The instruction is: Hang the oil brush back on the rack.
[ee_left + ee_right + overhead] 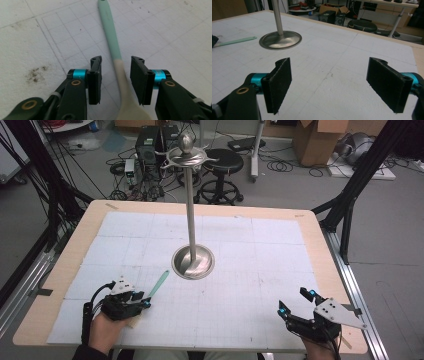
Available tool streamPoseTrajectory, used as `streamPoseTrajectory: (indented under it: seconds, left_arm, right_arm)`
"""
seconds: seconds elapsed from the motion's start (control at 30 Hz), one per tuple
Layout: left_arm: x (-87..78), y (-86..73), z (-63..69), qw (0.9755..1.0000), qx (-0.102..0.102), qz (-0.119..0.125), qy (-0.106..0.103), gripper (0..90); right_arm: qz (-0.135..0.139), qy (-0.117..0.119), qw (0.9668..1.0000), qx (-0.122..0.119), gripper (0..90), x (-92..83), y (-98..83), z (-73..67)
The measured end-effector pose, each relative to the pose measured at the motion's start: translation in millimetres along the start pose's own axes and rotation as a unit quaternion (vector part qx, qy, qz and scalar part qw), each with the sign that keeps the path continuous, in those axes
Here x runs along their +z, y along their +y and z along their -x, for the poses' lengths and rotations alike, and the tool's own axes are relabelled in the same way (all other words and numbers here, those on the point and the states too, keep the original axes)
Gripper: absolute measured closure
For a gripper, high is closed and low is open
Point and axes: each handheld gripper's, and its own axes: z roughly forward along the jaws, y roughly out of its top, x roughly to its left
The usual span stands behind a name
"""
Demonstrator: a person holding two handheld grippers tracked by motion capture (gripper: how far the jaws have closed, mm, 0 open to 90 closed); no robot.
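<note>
A utensil with a mint-green handle point(109, 32) and a cream head lies flat on the white gridded mat point(240, 270). In the high view the utensil point(159, 283) lies left of centre, pointing toward the metal stand point(193, 262). My left gripper point(116, 61) straddles its cream neck with a gap on each side, the pads not touching it. That left gripper point(145, 299) sits low at the near left. At the near right, my right gripper point(295, 301) stands wide open with nothing between its jaws point(330, 65).
The metal stand has a round dish base point(280, 40), a tall pole and hooked arms at the top point(186, 154). The wooden table edge point(65, 260) frames the mat. Stools, cables and boxes stand on the floor beyond.
</note>
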Motion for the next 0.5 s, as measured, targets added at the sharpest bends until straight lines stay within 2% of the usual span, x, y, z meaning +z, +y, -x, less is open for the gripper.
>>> streamPoseTrajectory:
  seconds: [0.13, 0.2, 0.23, 0.27, 0.5]
  left_arm:
    - [1.0, 1.1, 3.0, 0.9999, 0.006, -0.005, 0.01, 67.7]
    - [1.6, 1.7, 4.8, 0.9998, 0.012, -0.006, 0.012, 74.4]
    - [1.6, 2.4, 5.0, 0.9998, 0.016, -0.01, 0.011, 74.4]
    - [1.9, 2.7, 5.0, 0.9998, 0.016, -0.011, 0.008, 79.8]
    - [2.2, 4.2, -1.2, 0.9997, -0.013, -0.016, -0.012, 81.0]
  right_arm:
    - [0.0, -0.001, 1.0, 0.0, 19.0, 0.5, -0.1, 0.0]
    - [0.001, -0.001, 1.0, -0.001, 18.9, 0.6, 0.0, -0.1]
    - [0.001, -0.001, 1.0, -0.001, 18.9, 0.6, 0.0, -0.1]
    - [0.001, -0.003, 1.0, -0.001, 19.0, 0.7, 0.0, 0.0]
    - [-0.001, -0.003, 1.0, 0.0, 19.0, 1.7, 0.0, -0.5]
